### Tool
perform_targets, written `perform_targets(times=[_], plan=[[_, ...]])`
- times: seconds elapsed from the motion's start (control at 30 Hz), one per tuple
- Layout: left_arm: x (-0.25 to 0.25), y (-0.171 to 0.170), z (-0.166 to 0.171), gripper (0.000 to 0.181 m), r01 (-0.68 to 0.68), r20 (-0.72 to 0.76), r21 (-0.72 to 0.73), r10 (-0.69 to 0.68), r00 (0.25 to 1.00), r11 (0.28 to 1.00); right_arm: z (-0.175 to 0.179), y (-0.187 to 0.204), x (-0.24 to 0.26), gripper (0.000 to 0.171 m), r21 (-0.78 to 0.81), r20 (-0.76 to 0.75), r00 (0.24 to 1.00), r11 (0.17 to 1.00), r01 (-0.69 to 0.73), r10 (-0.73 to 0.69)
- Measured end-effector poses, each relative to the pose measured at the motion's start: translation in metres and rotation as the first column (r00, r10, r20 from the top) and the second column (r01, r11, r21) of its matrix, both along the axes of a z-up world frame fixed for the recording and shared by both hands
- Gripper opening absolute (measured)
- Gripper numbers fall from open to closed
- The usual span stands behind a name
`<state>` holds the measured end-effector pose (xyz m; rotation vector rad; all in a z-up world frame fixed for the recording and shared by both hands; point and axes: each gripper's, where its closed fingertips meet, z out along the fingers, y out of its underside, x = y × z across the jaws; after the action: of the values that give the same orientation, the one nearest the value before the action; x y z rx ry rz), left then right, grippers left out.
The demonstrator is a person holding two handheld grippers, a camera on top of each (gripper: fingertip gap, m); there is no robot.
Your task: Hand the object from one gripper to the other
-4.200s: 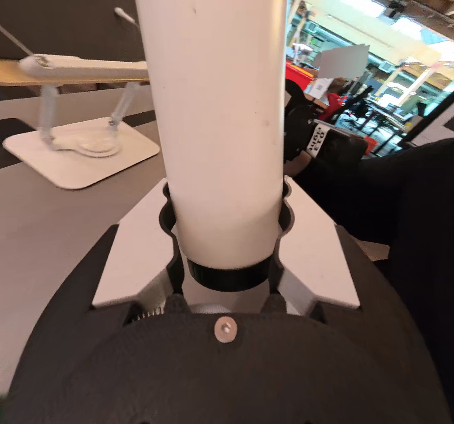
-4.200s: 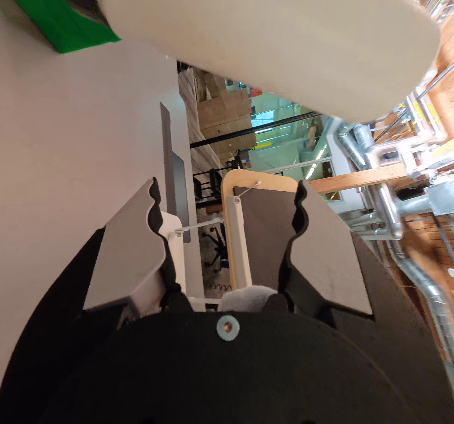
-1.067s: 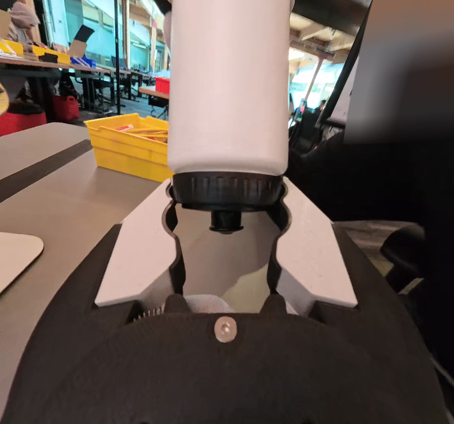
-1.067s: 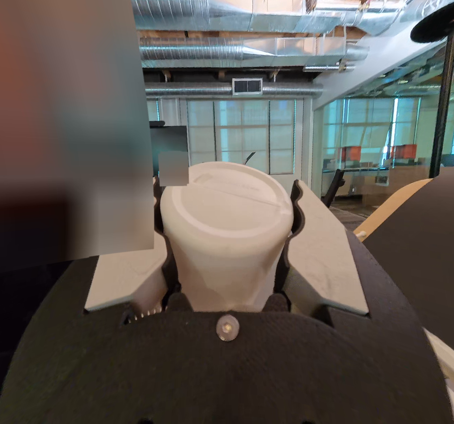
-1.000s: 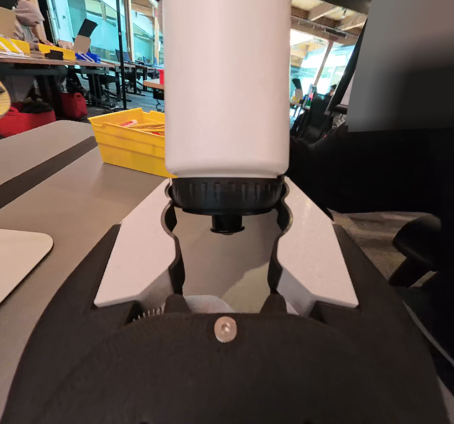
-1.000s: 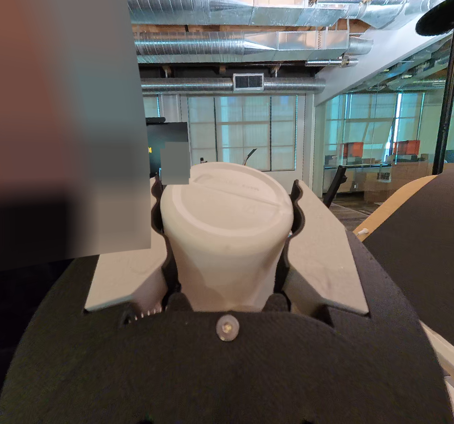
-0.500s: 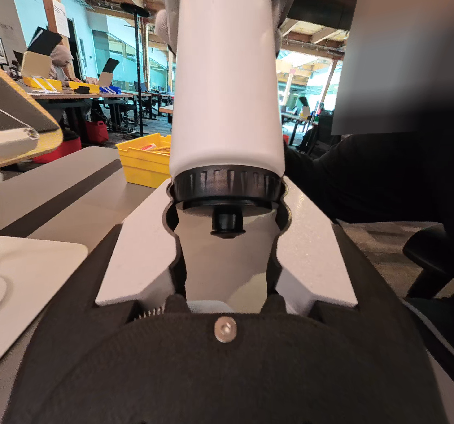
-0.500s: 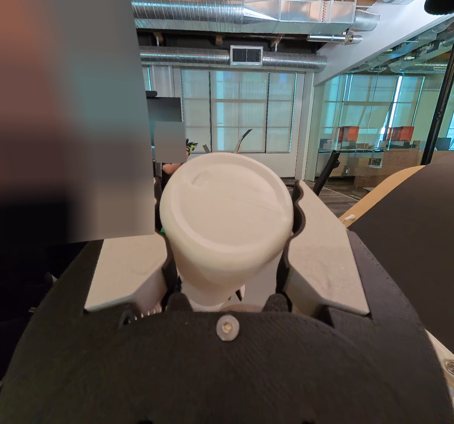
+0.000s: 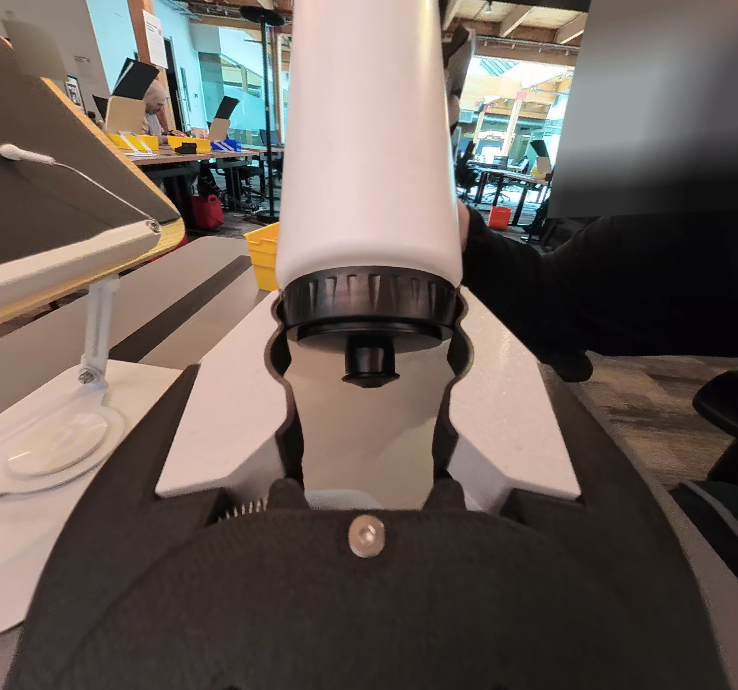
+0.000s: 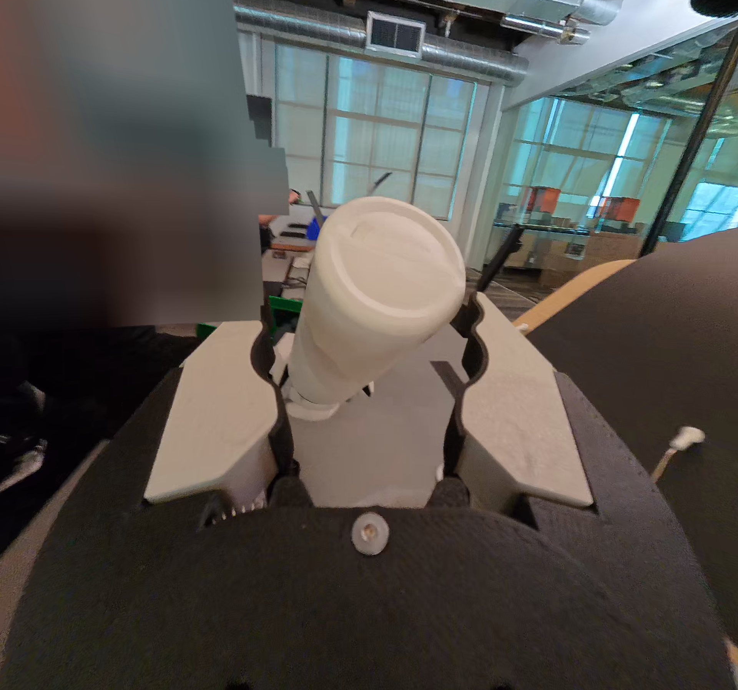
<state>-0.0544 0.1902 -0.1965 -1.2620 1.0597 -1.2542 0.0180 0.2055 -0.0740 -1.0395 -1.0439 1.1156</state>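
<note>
In the left wrist view, the left gripper (image 9: 369, 311) is seen closed on the ribbed black cap (image 9: 369, 299) of a white bottle (image 9: 369, 111), the two finger pads pressed against the cap's sides near their tips. The bottle is held cap-first, its white body stretching away from the camera, and a small black spout (image 9: 369, 363) is pointed back into the gap between the fingers. A dark sleeve (image 9: 559, 291) is seen just right of the bottle. To the left, a white stand (image 9: 60, 423) with a tilted board is set on the grey table (image 9: 191, 263), and a yellow bin (image 9: 261, 255) is partly hidden behind the bottle. In the right wrist view, the right gripper (image 10: 369, 347) is seen parted wide, with nothing gripped between its fingers. The flat white base of the bottle (image 10: 383, 275) is turned toward this camera, tilted up and to the right, and is placed ahead of and between the finger tips; whether the right finger's tip is touched by it cannot be told, while a clear gap is visible on the left side. A green object (image 10: 285, 307) is glimpsed behind the left finger.
</note>
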Motion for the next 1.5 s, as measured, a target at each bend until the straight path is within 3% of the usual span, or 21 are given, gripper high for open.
perform_targets(times=[0.1, 0.17, 0.2, 0.3, 0.4, 0.53, 0.67, 0.8, 0.93, 1.03, 1.13, 1.5], plan=[[-0.005, 0.007, -0.003, 0.079, -0.032, -0.054, -0.016, 0.031, 0.998, 0.999, 0.000, 0.017, 0.008, 0.098, 0.170, 0.084, 0.968, 0.960, 0.220, -0.237], [-0.010, 0.015, -0.010, 0.079, -0.078, -0.132, -0.020, 0.074, 0.988, 0.997, 0.000, 0.025, 0.019, 0.102, 0.384, 0.154, 0.881, 0.849, 0.363, -0.447], [-0.013, 0.018, -0.012, 0.079, -0.096, -0.169, -0.018, 0.091, 0.981, 0.995, -0.001, 0.022, 0.021, 0.102, 0.500, 0.186, 0.834, 0.780, 0.376, -0.520], [-0.022, 0.023, -0.015, 0.079, -0.151, -0.278, 0.035, 0.155, 0.948, 0.988, -0.029, 0.004, 0.013, 0.107, 0.674, 0.372, 0.707, 0.698, 0.240, -0.602], [-0.030, 0.022, -0.028, 0.079, -0.165, -0.451, 0.192, 0.236, 0.861, 0.967, -0.066, -0.008, 0.000, 0.099, 0.670, 0.534, 0.633, 0.737, 0.087, -0.560], [-0.029, 0.011, -0.043, 0.079, -0.103, -0.595, 0.317, 0.283, 0.752, 0.943, -0.098, -0.011, -0.022, 0.100, 0.637, 0.627, 0.578, 0.771, 0.005, -0.522], [-0.017, 0.004, -0.053, 0.079, -0.052, -0.638, 0.358, 0.285, 0.715, 0.932, -0.131, -0.019, -0.041, 0.100, 0.607, 0.712, 0.496, 0.791, -0.078, -0.497], [-0.011, 0.003, -0.059, 0.078, -0.038, -0.664, 0.402, 0.320, 0.676, 0.915, -0.168, 0.001, -0.036, 0.111, 0.635, 0.758, 0.294, 0.763, -0.124, -0.583], [-0.005, 0.002, -0.059, 0.078, -0.038, -0.662, 0.407, 0.323, 0.677, 0.912, -0.176, 0.016, -0.032, 0.103, 0.691, 0.721, 0.186, 0.711, -0.131, -0.667], [-0.007, 0.004, -0.065, 0.078, -0.027, -0.693, 0.449, 0.368, 0.620, 0.893, -0.194, 0.020, -0.034, 0.106, 0.674, 0.739, 0.148, 0.720, -0.163, -0.658], [-0.009, 0.010, -0.071, 0.078, -0.042, -0.709, 0.467, 0.402, 0.579, 0.884, -0.202, 0.027, -0.036, 0.100, 0.659, 0.752, 0.170, 0.737, -0.150, -0.637], [-0.012, 0.016, -0.051, 0.077, -0.083, -0.655, 0.549, 0.489, 0.575, 0.832, -0.187, 0.039, -0.042, 0.098, 0.719, 0.689, 0.235, 0.686, -0.108, -0.686]])
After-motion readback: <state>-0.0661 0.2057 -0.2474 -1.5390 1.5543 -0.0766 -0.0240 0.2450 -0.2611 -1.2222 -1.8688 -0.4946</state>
